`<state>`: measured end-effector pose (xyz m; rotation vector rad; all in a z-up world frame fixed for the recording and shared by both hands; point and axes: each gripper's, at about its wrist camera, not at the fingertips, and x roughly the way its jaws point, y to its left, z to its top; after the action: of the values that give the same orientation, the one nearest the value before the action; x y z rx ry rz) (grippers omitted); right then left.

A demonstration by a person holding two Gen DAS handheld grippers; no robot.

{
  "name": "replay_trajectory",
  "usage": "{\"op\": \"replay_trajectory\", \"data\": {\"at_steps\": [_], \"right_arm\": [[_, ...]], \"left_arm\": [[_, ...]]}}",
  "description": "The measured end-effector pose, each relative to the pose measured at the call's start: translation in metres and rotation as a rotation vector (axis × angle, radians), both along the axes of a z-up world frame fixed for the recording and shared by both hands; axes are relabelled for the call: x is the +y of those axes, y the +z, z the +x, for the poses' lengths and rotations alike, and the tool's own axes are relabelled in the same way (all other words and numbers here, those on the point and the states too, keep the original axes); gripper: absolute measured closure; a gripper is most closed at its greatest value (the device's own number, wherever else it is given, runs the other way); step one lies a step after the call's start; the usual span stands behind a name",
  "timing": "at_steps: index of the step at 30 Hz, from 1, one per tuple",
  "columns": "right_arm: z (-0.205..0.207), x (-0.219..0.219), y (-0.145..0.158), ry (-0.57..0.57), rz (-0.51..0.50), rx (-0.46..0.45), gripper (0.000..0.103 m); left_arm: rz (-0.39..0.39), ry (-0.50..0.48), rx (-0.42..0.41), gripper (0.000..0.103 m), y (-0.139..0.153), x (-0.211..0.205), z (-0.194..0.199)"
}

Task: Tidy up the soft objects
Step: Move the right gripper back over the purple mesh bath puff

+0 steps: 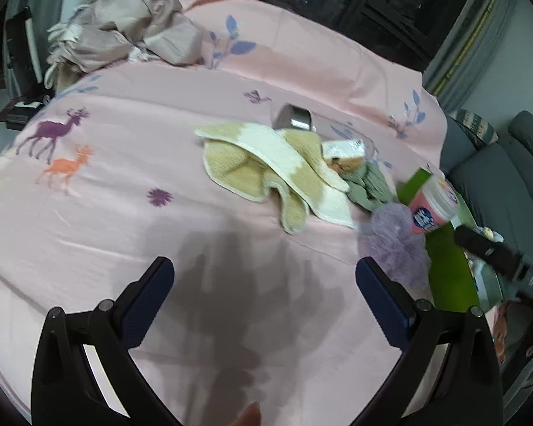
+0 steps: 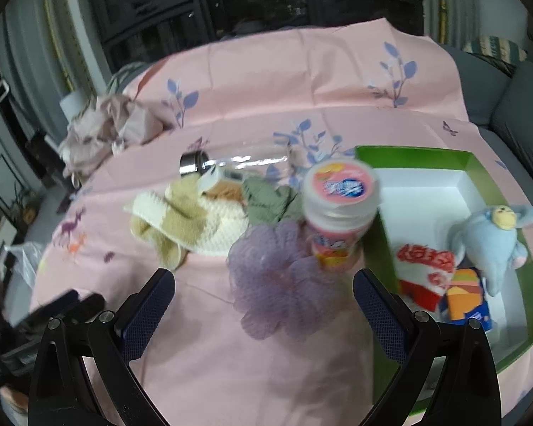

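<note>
A yellow and white towel [image 1: 266, 167] [image 2: 192, 220] lies crumpled on the pink sheet. Beside it lie a green cloth [image 1: 367, 186] [image 2: 272, 202] and a purple mesh puff [image 1: 396, 239] [image 2: 277, 277]. A green box [image 2: 380, 234] [image 1: 444, 266] with a white inside holds a blue plush toy [image 2: 494, 241], a red and white pack [image 2: 426, 269] and an orange and blue pack [image 2: 467, 298]. My left gripper [image 1: 264, 277] is open and empty above bare sheet. My right gripper [image 2: 264, 287] is open and empty, with the puff between its fingers.
A pink jar [image 2: 337, 213] [image 1: 431, 206] stands at the box's left wall. A clear bottle with a metal cap [image 2: 195, 163] [image 1: 295, 119] lies behind the towel. Crumpled beige cloth [image 1: 124, 35] [image 2: 106, 127] sits at the far left. A grey sofa [image 1: 508, 177] is on the right.
</note>
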<state>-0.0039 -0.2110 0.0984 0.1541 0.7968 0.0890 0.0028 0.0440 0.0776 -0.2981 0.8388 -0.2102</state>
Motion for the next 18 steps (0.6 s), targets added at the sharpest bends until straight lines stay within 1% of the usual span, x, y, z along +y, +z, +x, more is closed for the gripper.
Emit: {"op": "replay_trajectory", "data": {"at_steps": [5,12,18], "right_arm": [[0.006,0.021,-0.012,0.025,-0.052,0.029,0.002],[0.012,0.036,-0.025,0.024,-0.148,0.06,0.002],[0.015,0.028,-0.03,-0.002,-0.142,0.111,0.002]], "left_arm": [[-0.012,0.033,-0.003,0.001,0.001,0.01,0.001],[-0.012,0.028,-0.014,0.001,0.002,0.009,-0.001],[-0.013,0.022,0.001,0.001,-0.001,0.008,0.0]]}}
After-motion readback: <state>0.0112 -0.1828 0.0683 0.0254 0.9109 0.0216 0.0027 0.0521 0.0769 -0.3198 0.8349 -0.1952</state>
